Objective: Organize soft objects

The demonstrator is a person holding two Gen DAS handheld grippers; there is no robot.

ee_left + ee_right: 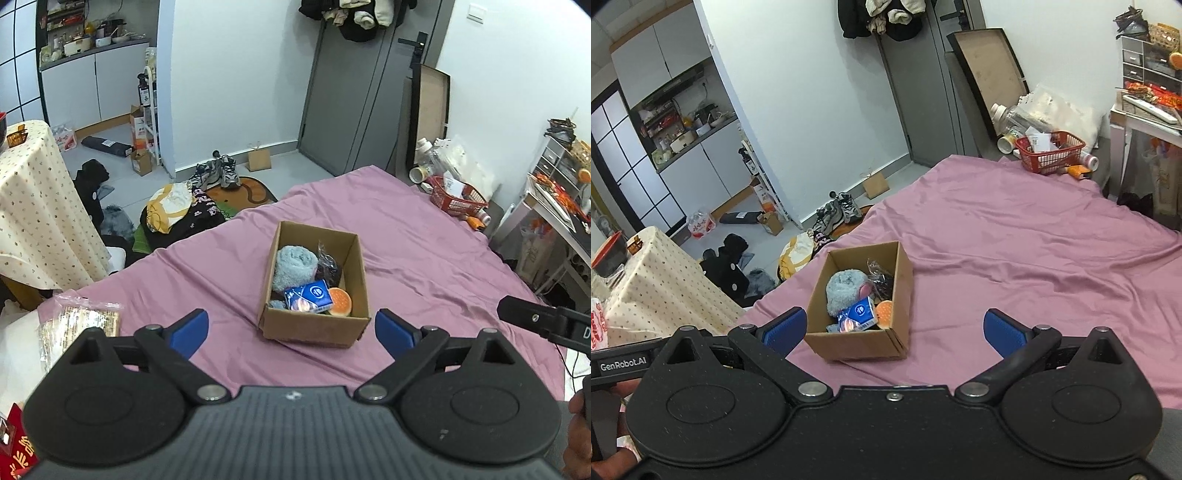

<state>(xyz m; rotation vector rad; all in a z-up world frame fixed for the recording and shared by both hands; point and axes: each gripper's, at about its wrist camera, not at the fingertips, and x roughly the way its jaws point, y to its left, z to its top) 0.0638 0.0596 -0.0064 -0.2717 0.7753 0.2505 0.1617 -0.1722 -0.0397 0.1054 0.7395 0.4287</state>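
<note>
Nearest the lens in the left wrist view sits the black body of the left gripper (291, 332), its two blue-padded fingers (188, 330) spread wide with nothing between them. Beyond the gap, well clear of both pads, the cardboard box (314, 326) rests on the pink bedsheet (424, 258). The box lies ahead of the jaws and roughly centred between them, its near wall facing the camera and its top open.

Inside the box, a rolled blue-grey towel (295, 267) fills the far left part. A blue tissue pack (308, 295) lies in front of it, and an orange bun-shaped squishy toy (340, 302) sits just beside the pack in the near right corner. A crinkled clear bag with dark contents (327, 260) stands against the far right wall.

In the right wrist view the right gripper (895, 330) hovers above the sheet, its jaws also fully apart and holding nothing. From here the box sits ahead and to the left, its near left corner just beside the left blue pad (786, 328), while the right pad has only bare sheet in front of it.

A red plastic basket (1051, 149) rests at the far edge of the bed. A table with a dotted cloth (40, 206) stands to the left, off the bed.
</note>
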